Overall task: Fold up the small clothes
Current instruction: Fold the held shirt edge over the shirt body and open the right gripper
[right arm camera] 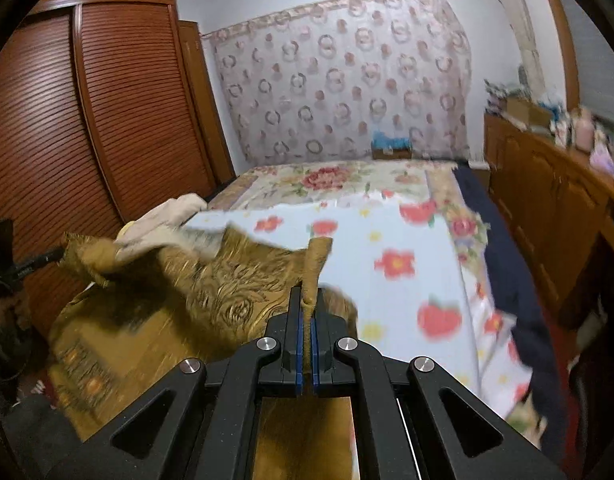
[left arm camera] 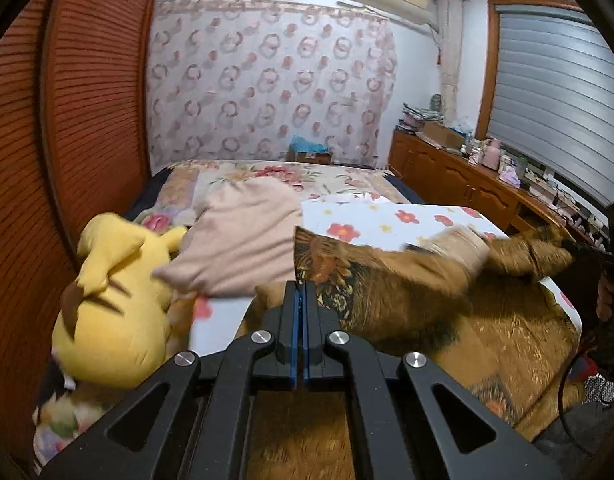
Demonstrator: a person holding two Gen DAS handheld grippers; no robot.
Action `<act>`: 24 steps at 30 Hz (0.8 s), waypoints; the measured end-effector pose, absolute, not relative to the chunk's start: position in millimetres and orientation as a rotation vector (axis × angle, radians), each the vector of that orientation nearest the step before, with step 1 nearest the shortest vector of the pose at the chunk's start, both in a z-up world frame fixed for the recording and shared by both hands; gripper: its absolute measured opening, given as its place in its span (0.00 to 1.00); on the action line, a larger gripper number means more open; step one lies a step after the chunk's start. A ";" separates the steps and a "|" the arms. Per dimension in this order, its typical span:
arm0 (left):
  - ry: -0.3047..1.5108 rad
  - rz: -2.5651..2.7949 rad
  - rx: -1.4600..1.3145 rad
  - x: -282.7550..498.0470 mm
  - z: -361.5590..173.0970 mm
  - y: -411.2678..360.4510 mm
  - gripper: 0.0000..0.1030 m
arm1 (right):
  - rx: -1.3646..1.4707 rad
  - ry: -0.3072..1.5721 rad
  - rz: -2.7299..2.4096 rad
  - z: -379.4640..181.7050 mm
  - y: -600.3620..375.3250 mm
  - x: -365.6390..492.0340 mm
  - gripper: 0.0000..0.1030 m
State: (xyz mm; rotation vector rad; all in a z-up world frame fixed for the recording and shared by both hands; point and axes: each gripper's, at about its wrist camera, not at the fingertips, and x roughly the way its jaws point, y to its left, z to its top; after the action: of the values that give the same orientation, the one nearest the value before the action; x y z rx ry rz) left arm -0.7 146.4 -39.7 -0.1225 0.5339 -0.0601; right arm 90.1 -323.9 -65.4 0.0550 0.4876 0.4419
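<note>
A small golden-brown patterned garment (left arm camera: 407,292) is stretched above the bed between both grippers. In the left wrist view my left gripper (left arm camera: 300,286) is shut, pinching one corner of the garment, which rises just past its tips. The other gripper (left arm camera: 587,252) holds the far end at the right edge. In the right wrist view my right gripper (right arm camera: 306,300) is shut on a bunched corner of the garment (right arm camera: 211,280), and the other gripper (right arm camera: 43,258) shows at the far left. The cloth is motion-blurred.
The bed carries a white sheet (right arm camera: 407,248) with red flowers. A yellow plush toy (left arm camera: 111,304) and a beige cloth (left arm camera: 247,240) lie at its left side. A slatted wooden wardrobe (right arm camera: 87,120) stands left, a cluttered wooden sideboard (left arm camera: 467,184) right.
</note>
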 end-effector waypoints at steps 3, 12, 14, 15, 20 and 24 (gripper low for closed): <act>0.549 -0.057 -0.181 -13.1 -42.3 157.4 0.02 | 0.067 0.529 0.454 -65.3 -335.4 65.2 0.02; 0.547 0.000 -0.126 -33.9 -27.2 164.6 0.35 | -0.103 0.574 0.402 -37.1 -323.9 46.6 0.08; 0.531 0.013 -0.125 -29.3 -27.0 168.2 0.49 | -0.129 0.550 0.398 -31.6 -314.6 47.7 0.16; 0.533 0.008 -0.128 -30.2 -28.0 171.1 0.56 | -0.127 0.546 0.397 -32.6 -313.7 47.0 0.28; 0.582 0.017 -0.085 4.7 -39.1 175.0 0.67 | -0.134 0.532 0.369 -36.9 -305.0 76.1 0.50; 0.625 0.020 -0.073 28.9 -50.8 179.7 0.67 | -0.147 0.549 0.355 -46.4 -295.3 101.5 0.54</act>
State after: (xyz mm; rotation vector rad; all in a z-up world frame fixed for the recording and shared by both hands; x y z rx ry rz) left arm 28.9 179.7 -50.8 -0.0726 0.6255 0.0197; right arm 101.5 -295.3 -46.4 -0.1471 0.5495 0.3554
